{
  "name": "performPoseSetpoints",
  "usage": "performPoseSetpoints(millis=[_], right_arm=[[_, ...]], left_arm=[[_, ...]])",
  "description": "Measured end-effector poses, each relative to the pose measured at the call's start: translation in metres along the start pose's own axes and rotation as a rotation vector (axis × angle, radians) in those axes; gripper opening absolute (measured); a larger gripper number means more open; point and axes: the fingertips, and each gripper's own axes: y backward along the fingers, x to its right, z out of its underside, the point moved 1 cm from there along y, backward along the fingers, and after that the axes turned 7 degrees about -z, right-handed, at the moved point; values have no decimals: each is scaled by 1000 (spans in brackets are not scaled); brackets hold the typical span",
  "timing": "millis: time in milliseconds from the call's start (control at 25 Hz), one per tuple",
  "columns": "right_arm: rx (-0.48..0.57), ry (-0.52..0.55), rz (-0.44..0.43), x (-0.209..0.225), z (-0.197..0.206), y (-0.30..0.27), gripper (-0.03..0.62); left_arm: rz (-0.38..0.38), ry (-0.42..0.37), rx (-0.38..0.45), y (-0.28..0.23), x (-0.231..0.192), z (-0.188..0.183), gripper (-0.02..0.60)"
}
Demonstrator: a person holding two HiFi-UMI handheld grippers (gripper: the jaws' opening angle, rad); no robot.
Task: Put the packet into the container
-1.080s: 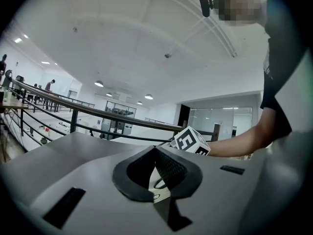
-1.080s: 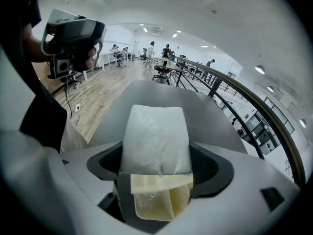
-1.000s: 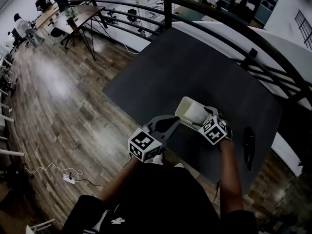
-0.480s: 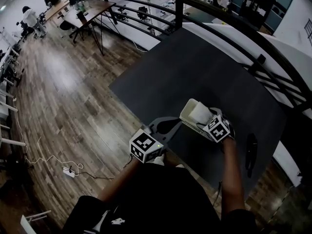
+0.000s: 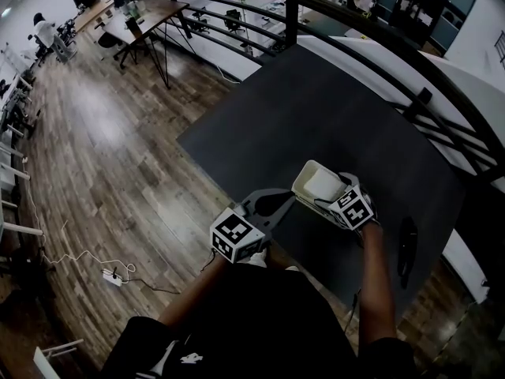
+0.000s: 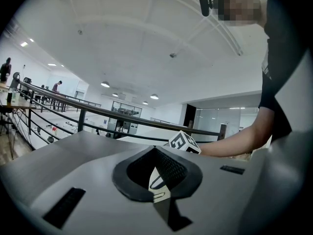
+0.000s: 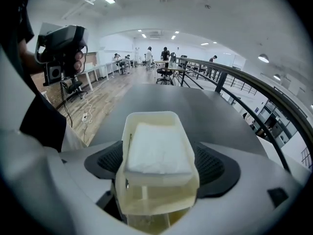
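Right gripper view: right gripper (image 7: 160,169) clasps the likely light, stiff-walled container (image 7: 157,196) by its sides, jaws easing open, soft packet (image 7: 156,148) inside; left gripper (image 6: 157,175) clenched.

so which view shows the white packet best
The right gripper view: the white packet fills the middle, lying in the cream plastic container. The head view shows it only small and far off; the left gripper view does not show it.
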Motion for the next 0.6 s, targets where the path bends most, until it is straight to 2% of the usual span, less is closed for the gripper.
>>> performPoseSetpoints(millis=[80, 120, 400, 600], right_arm=[[30, -18, 1, 0, -3, -1, 505], [36, -24, -1, -1, -3, -1, 515], [66, -26, 4, -6, -10, 6, 515], [134, -33, 31, -13, -27, 19, 515]], left_arm=[[3, 5, 0, -1, 1, 0, 5], [4, 5, 0, -1, 1, 1, 5], [15, 5, 4, -4, 1, -1, 6], [18, 5, 8, -4, -1, -2, 5]])
